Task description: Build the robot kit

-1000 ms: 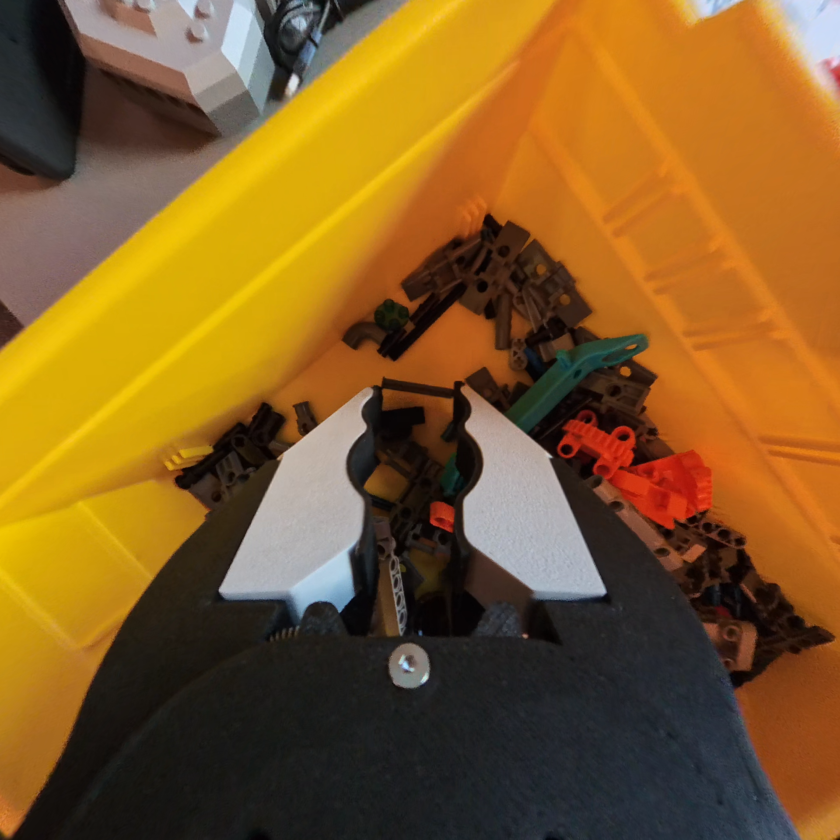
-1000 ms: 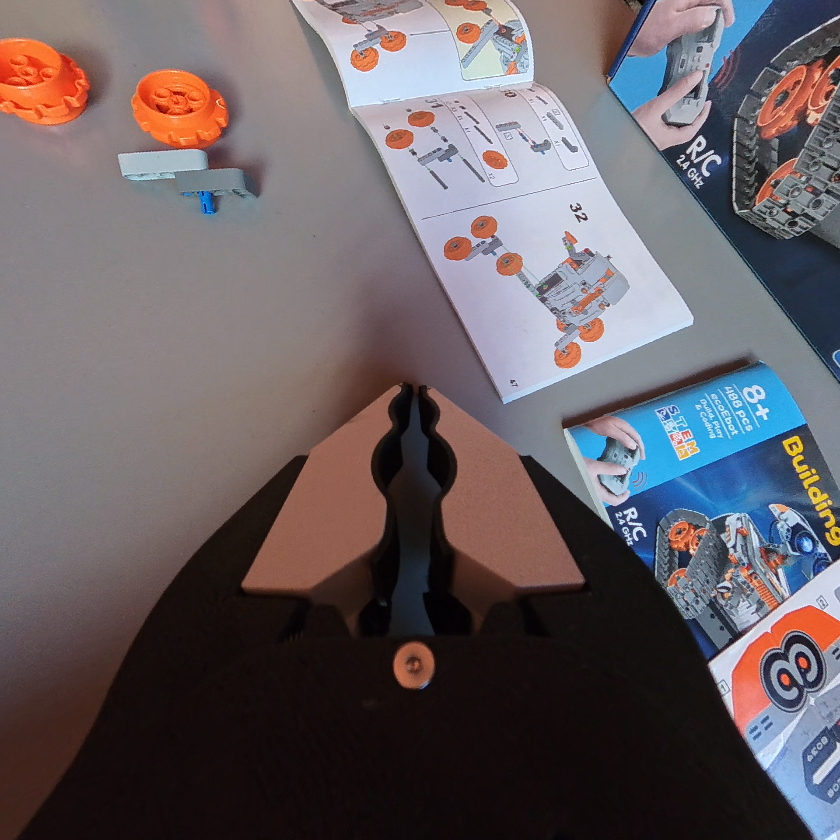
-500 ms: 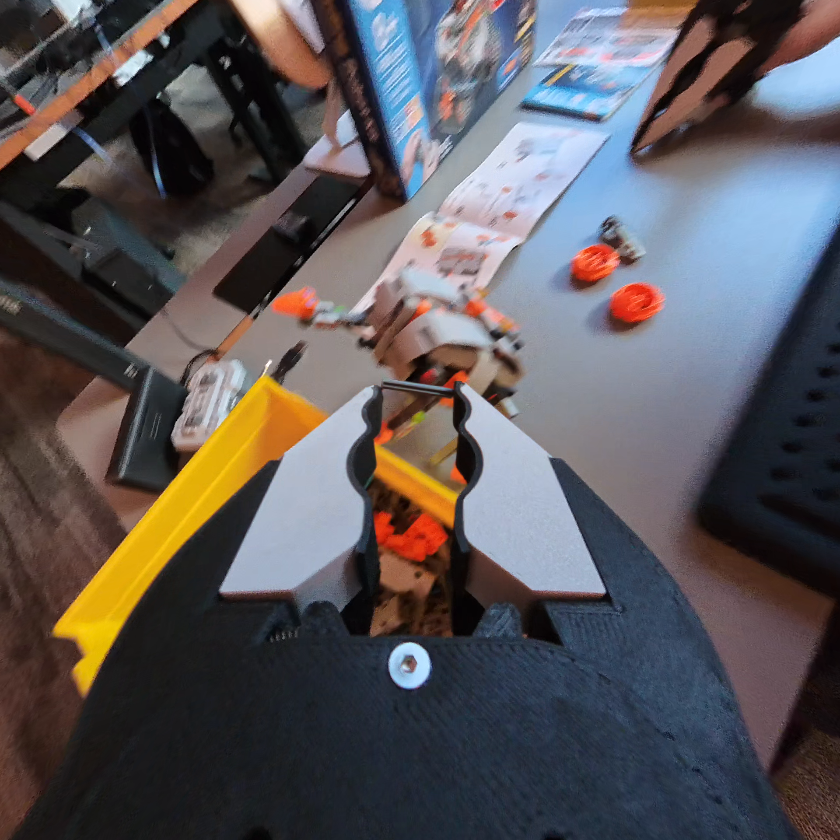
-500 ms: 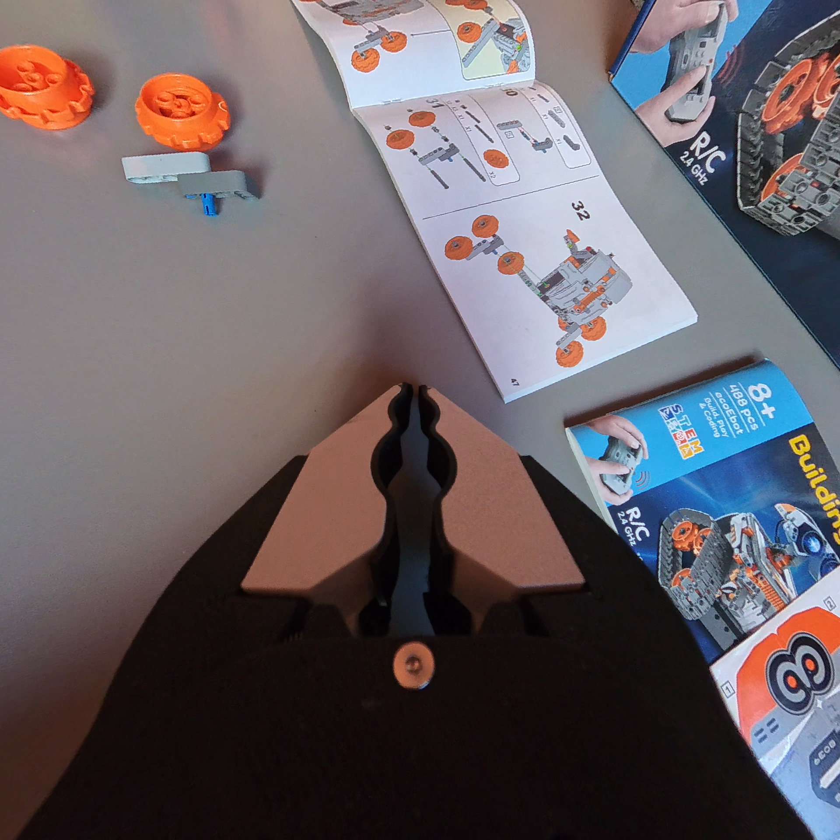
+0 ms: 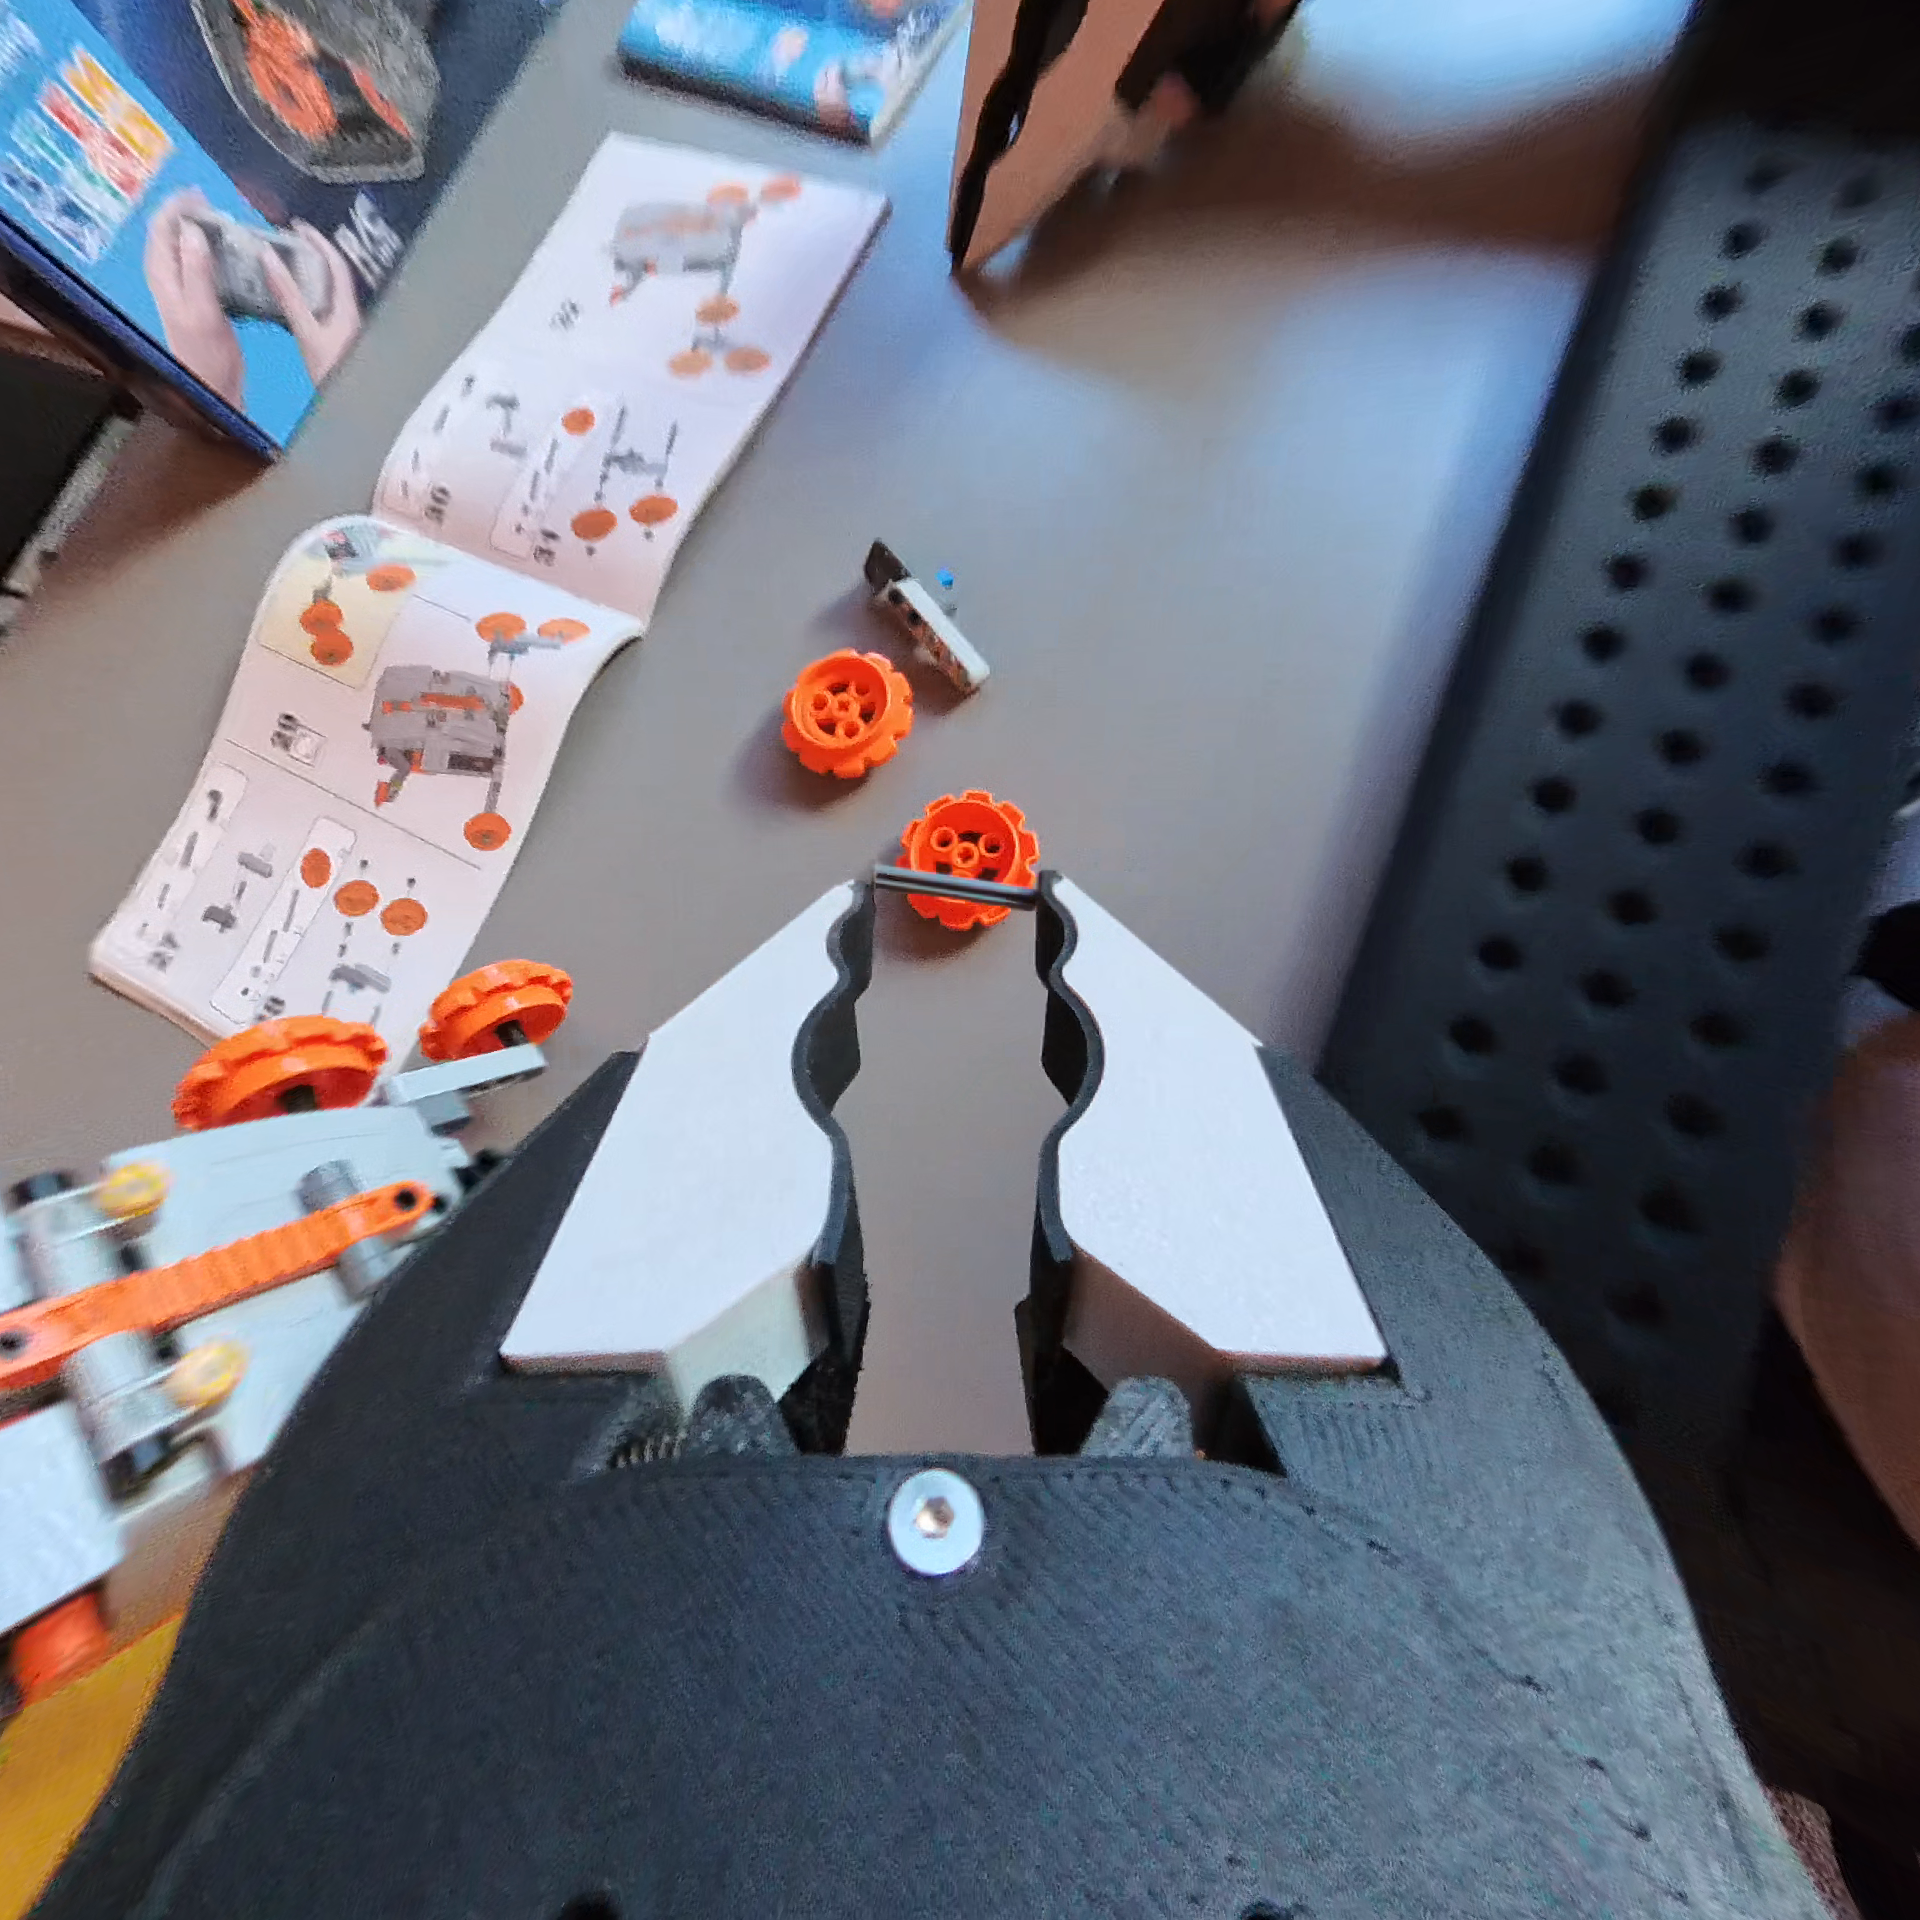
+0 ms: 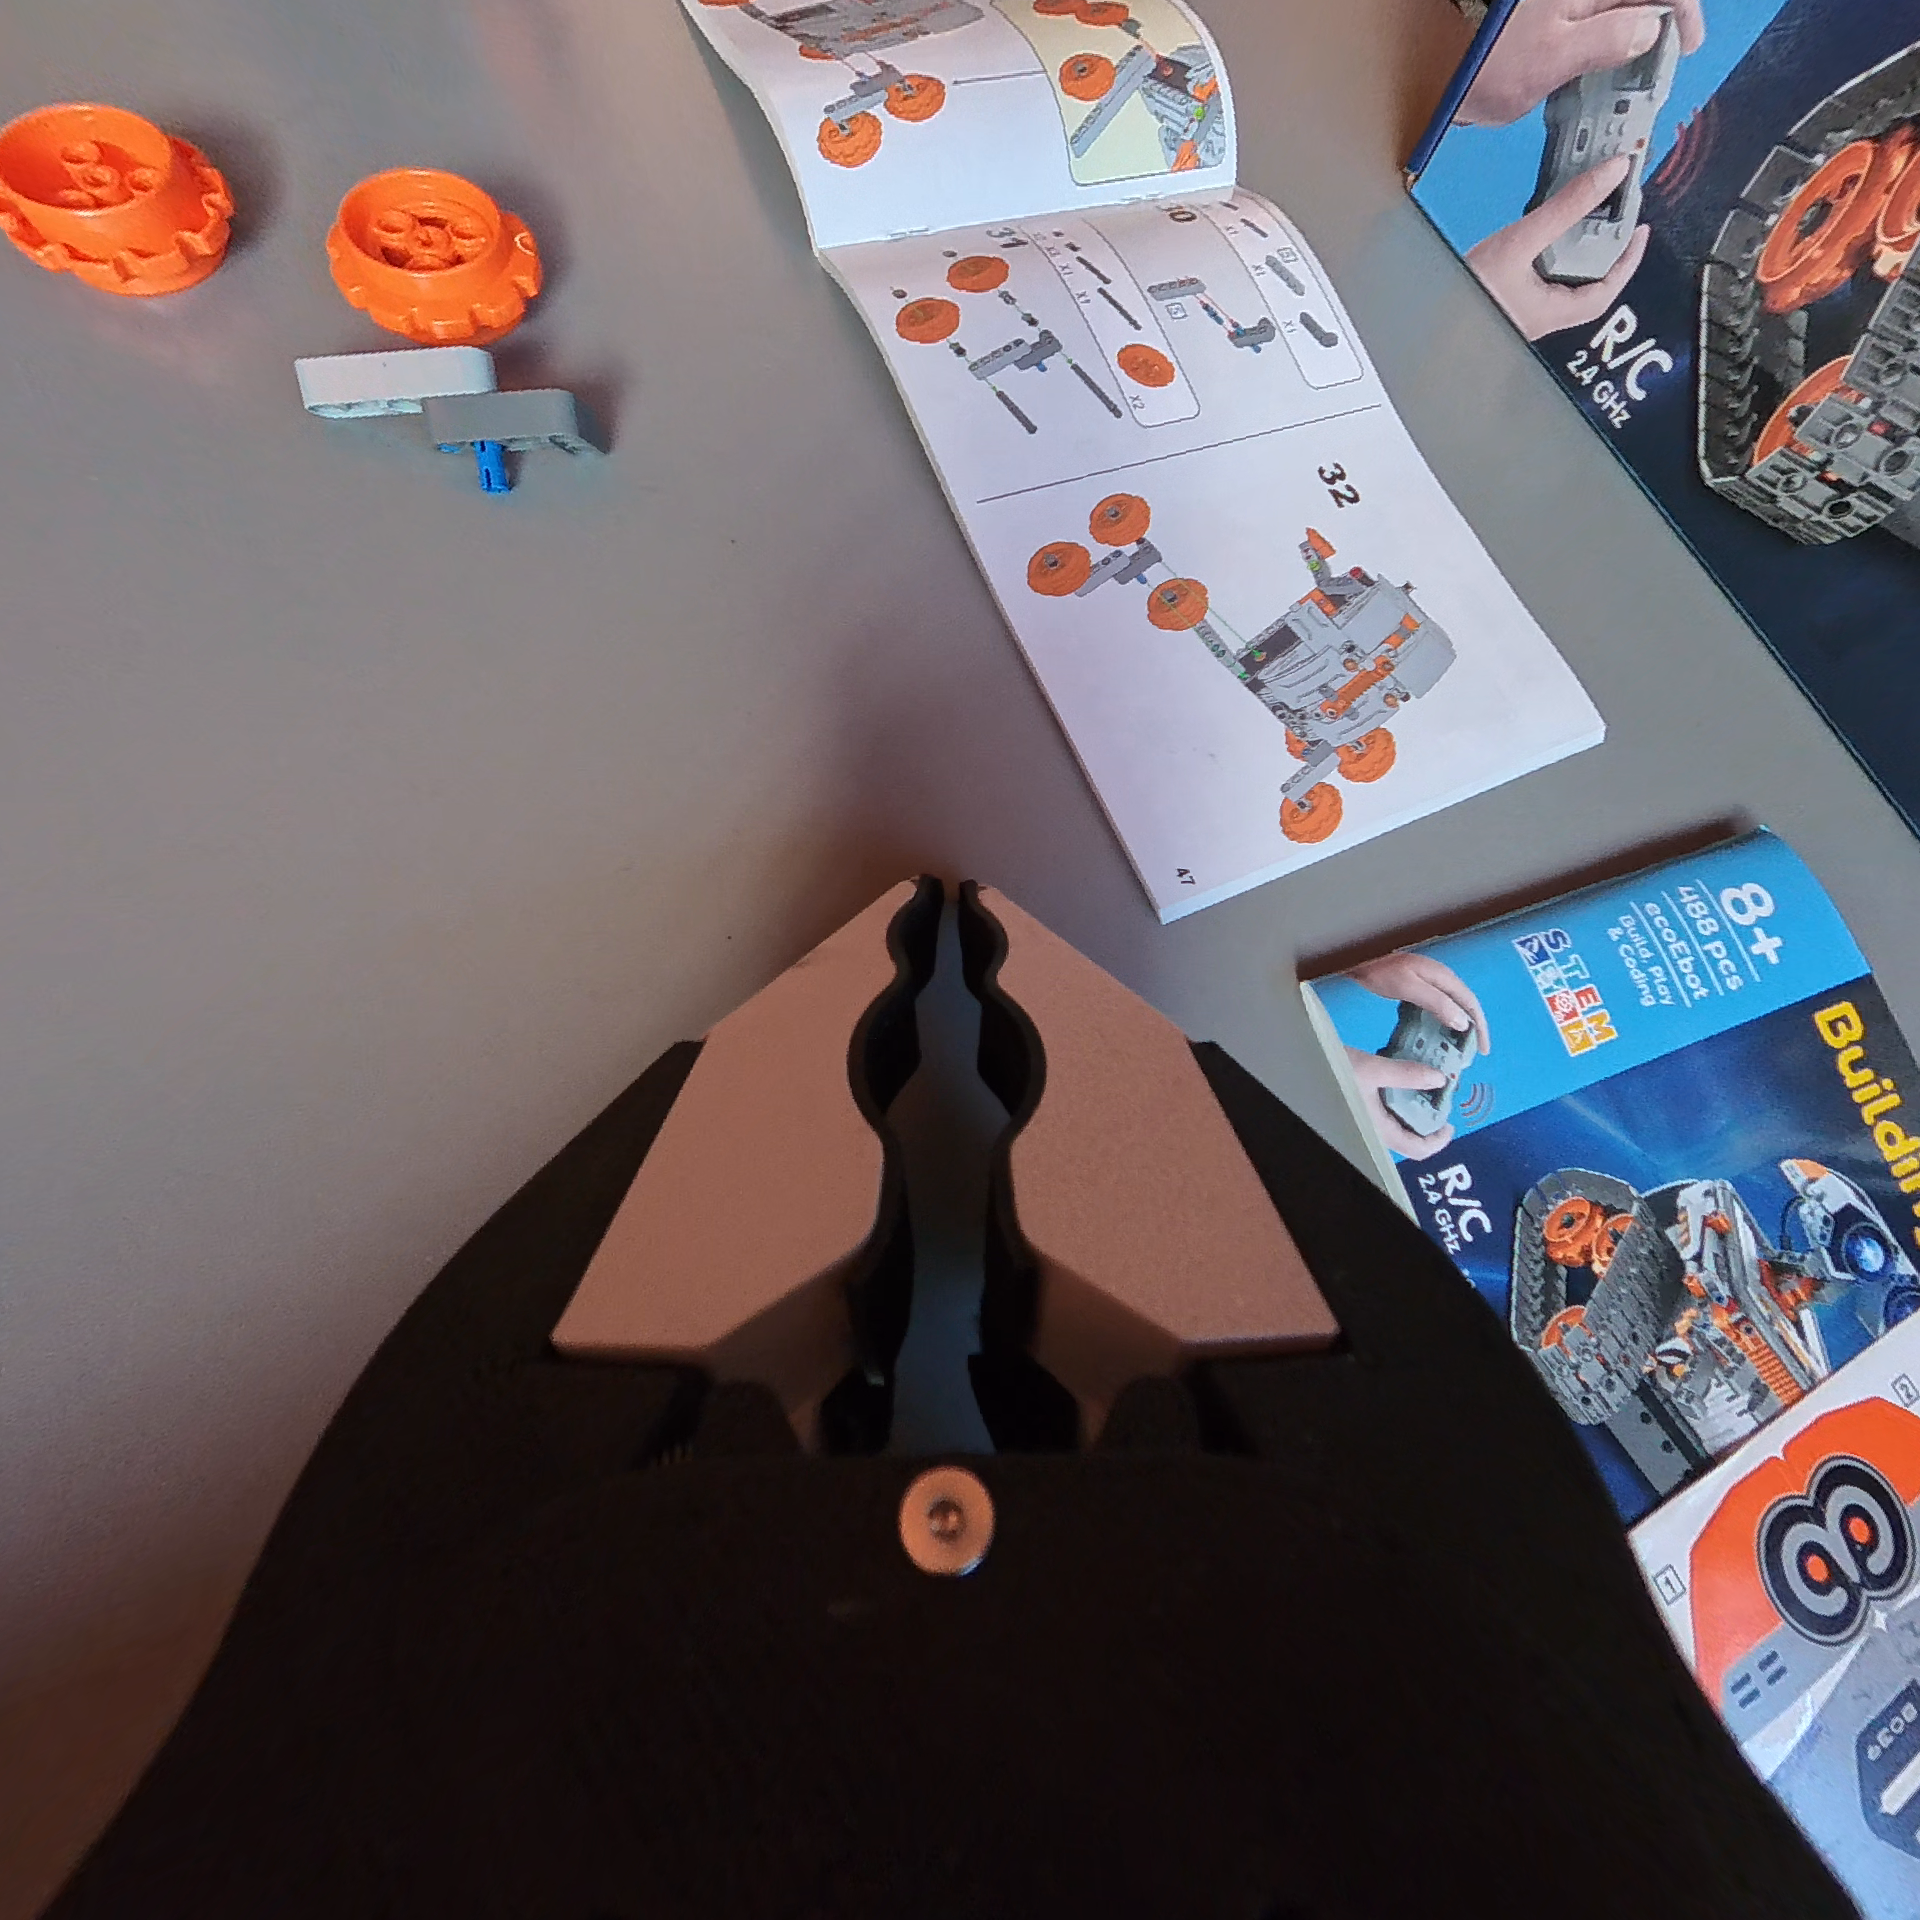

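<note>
My left gripper [image 5: 954,894] is shut on a thin black axle [image 5: 914,885], held crosswise between its fingertips above the grey table. Just beyond the tips lies an orange wheel [image 5: 968,831], with a second orange wheel [image 5: 847,713] and a grey beam piece [image 5: 925,629] farther on. A partly built grey and orange vehicle [image 5: 208,1247] stands at the left. My right gripper [image 6: 940,888] is shut and empty over bare table. In its view two orange wheels [image 6: 114,197] [image 6: 431,255] and joined grey beams [image 6: 447,400] with a blue pin [image 6: 486,468] lie at the upper left.
An open instruction booklet [image 5: 468,582] [image 6: 1195,520] and a blue box [image 5: 208,208] [image 6: 1714,312] lie at the far side. A smaller blue booklet [image 6: 1610,1143] and a sticker sheet [image 6: 1818,1610] are at the right. A black perforated mat [image 5: 1714,727] lies right of my left gripper. A yellow bin corner [image 5: 62,1766] shows at the lower left. Across from one pair of fingers to the other is roughly 25 centimetres. From the left gripper's tips to the orange wheel [image 5: 968,831] is close to 7 centimetres. It is also in sight in the right wrist view [image 6: 100,190].
My left gripper lifted out of the yellow bin with the black axle and swung over the table toward the orange wheels. The right gripper barely moved.
</note>
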`<state>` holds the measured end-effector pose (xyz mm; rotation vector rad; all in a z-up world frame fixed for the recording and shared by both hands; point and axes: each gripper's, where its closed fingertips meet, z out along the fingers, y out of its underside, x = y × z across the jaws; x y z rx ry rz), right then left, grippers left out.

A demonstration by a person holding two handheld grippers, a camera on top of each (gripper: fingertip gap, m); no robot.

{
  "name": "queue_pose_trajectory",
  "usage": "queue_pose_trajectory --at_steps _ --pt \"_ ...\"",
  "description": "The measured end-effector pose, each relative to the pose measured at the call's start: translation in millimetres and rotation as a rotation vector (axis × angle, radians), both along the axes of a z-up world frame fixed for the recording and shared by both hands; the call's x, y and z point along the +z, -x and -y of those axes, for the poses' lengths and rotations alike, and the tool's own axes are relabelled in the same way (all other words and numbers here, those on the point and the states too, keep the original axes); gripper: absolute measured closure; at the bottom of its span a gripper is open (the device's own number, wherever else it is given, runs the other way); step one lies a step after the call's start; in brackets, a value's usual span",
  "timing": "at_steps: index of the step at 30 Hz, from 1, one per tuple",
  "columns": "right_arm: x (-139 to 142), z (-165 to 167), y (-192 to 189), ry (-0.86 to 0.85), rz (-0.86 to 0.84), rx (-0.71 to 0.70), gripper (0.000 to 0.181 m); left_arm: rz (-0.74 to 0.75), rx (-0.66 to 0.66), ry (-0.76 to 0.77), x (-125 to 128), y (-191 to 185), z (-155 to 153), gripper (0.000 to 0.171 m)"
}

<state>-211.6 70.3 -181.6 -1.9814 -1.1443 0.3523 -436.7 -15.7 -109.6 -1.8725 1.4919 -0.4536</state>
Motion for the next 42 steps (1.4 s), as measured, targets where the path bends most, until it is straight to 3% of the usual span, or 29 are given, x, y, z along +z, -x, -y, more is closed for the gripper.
queue_pose_trajectory --at_steps 4,15,33,37,42 --pt "0.0 0.1 0.2 0.002 0.0 -0.001 0.177 -0.045 0.021 0.029 -25.5 -11.4 0.3 0.142" --pt "0.0 1.5 3.6 0.024 -0.016 0.005 0.175 -0.177 0.057 0.061 -59.8 1.5 -9.7 0.142" --pt "0.1 2.6 3.9 0.03 -0.021 0.011 0.174 -0.21 0.037 0.151 -73.7 7.4 -5.8 0.136" --pt "0.0 3.8 3.8 0.033 -0.023 0.015 0.174 -0.141 0.053 0.104 -43.2 8.5 -3.0 0.136" --pt "0.0 4.4 3.5 0.035 -0.024 0.017 0.173 0.031 0.182 -0.072 51.1 49.1 -11.2 0.138"
